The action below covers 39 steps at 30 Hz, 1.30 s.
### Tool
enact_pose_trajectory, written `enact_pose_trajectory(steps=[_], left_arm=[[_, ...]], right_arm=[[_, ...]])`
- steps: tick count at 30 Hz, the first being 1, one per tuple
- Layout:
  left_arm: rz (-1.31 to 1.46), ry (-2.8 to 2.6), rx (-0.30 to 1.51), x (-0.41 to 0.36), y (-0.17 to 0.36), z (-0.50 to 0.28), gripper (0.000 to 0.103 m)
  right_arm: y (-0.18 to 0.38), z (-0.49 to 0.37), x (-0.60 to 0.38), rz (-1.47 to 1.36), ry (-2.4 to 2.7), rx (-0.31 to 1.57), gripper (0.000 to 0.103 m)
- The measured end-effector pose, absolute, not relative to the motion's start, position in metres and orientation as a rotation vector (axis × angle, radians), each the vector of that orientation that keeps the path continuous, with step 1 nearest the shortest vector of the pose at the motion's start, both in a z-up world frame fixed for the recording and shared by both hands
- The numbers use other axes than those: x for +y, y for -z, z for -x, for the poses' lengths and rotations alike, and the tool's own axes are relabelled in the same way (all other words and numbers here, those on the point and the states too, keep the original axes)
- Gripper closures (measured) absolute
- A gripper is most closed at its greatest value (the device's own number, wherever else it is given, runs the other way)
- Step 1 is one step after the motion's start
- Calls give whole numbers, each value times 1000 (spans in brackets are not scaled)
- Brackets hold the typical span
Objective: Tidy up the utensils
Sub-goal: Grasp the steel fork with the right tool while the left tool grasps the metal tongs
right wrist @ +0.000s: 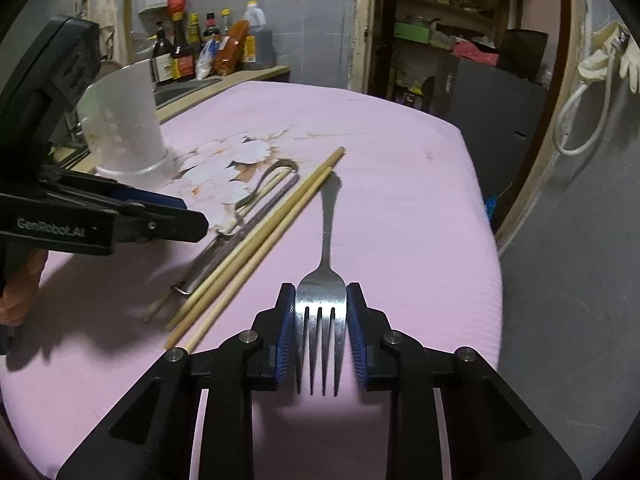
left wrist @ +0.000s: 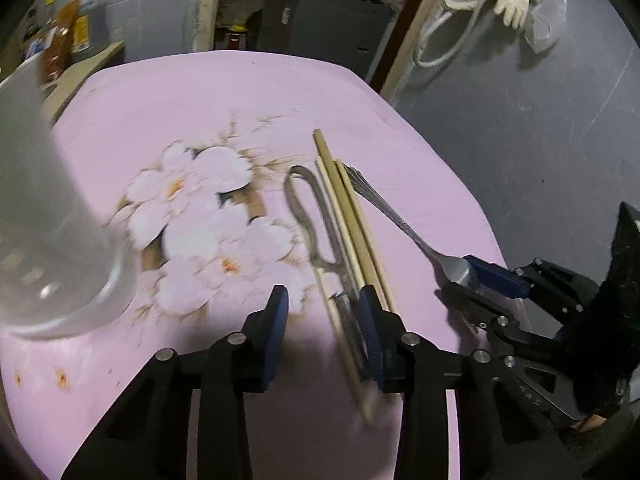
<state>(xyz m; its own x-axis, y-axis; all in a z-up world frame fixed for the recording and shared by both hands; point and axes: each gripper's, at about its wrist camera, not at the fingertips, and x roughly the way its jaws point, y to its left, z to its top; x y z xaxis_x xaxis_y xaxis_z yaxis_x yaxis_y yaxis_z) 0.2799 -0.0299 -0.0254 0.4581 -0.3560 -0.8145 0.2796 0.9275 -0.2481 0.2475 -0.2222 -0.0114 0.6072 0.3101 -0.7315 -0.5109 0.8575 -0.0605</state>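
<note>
A metal fork lies on the pink flowered cloth, and my right gripper is shut on its tined head; this also shows in the left wrist view. Wooden chopsticks and metal tongs lie side by side left of the fork. My left gripper is open and empty, low over the cloth, its right finger over the near ends of the chopsticks and tongs. A translucent plastic cup stands at the left.
A counter with bottles stands beyond the table's far left edge. Shelves and a dark cabinet are behind the table. The table's right edge drops to a grey floor.
</note>
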Motion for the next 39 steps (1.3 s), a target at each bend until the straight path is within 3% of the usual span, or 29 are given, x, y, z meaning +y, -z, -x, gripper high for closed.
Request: enact_pose_trajectory(steps=[13, 15, 39], left_arm=[[51, 366, 1056, -41, 32, -320, 80], [46, 359, 1055, -40, 32, -320, 85], [50, 305, 1038, -2, 22, -266, 87]], right_arm=[[10, -257, -232, 254, -449, 781, 81], [10, -258, -232, 244, -449, 784, 81], [8, -268, -228, 231, -463, 807, 79]])
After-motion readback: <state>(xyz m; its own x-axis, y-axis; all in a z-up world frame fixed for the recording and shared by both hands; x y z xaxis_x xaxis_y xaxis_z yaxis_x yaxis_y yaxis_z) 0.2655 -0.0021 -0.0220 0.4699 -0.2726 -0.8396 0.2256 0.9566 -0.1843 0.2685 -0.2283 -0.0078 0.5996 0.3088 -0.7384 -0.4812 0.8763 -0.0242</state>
